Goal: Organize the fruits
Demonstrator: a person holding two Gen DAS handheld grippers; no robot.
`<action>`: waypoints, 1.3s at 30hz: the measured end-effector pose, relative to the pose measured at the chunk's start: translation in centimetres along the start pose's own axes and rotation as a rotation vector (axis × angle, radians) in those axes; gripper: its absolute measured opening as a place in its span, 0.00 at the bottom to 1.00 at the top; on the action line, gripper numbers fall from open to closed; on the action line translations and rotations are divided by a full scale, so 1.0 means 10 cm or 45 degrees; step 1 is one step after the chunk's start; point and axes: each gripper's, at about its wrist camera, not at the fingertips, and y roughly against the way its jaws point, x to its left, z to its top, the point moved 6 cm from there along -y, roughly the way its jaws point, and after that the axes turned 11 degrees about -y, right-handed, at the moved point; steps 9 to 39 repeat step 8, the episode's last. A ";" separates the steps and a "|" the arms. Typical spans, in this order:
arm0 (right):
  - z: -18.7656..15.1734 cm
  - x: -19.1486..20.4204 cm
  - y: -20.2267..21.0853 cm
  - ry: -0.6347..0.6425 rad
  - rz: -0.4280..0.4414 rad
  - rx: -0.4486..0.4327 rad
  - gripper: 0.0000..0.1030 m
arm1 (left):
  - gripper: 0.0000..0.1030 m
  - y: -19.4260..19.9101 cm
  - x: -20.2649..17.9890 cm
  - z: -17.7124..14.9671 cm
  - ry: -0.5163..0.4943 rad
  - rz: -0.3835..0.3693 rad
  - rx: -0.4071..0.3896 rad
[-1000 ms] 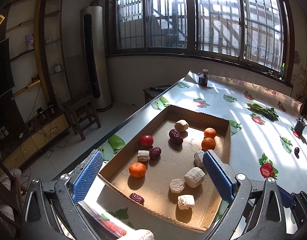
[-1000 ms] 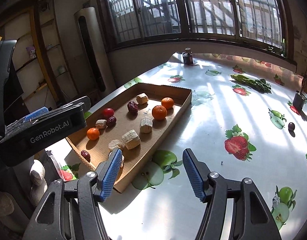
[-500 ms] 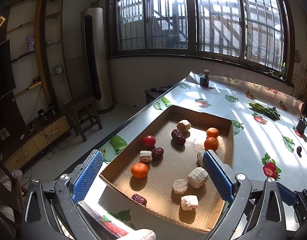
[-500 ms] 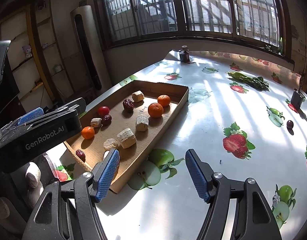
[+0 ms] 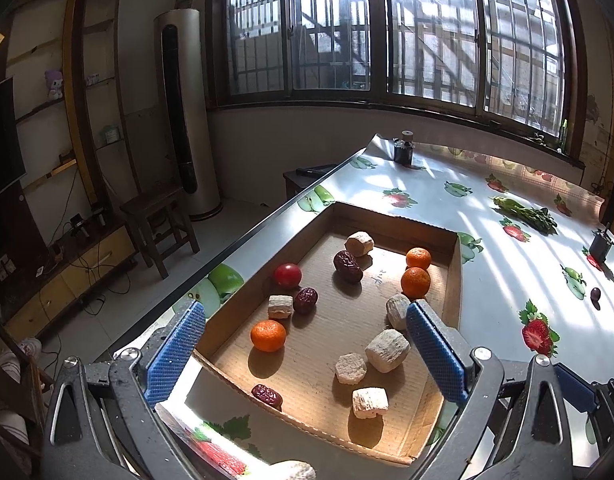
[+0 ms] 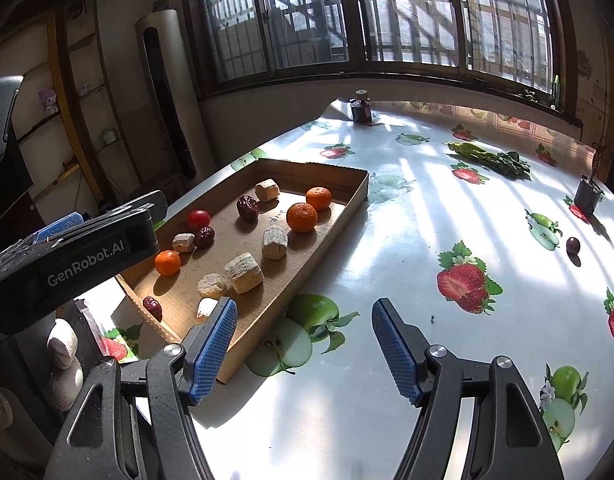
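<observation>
Fruits in cardboard tray (image 5: 451,276); both jaws open, empty. Only right view shows left gripper (image 6: 79,248) body.

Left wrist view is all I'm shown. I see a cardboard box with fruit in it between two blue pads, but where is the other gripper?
Observer: The right gripper is open and holds nothing. It is over the tablecloth, at the near end of the box's long right wall, above a printed green apple.
Operator: Does the gripper I'm looking through have anything written on it?
Observer: Yes. Seen from the right wrist, the left gripper has white lettering on its dark side that reads GenRobot.AI.
</observation>
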 end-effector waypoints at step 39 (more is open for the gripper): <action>0.02 -0.03 0.01 -0.002 0.007 -0.004 0.75 | 0.98 -0.12 -0.09 -0.04 0.003 -0.056 0.090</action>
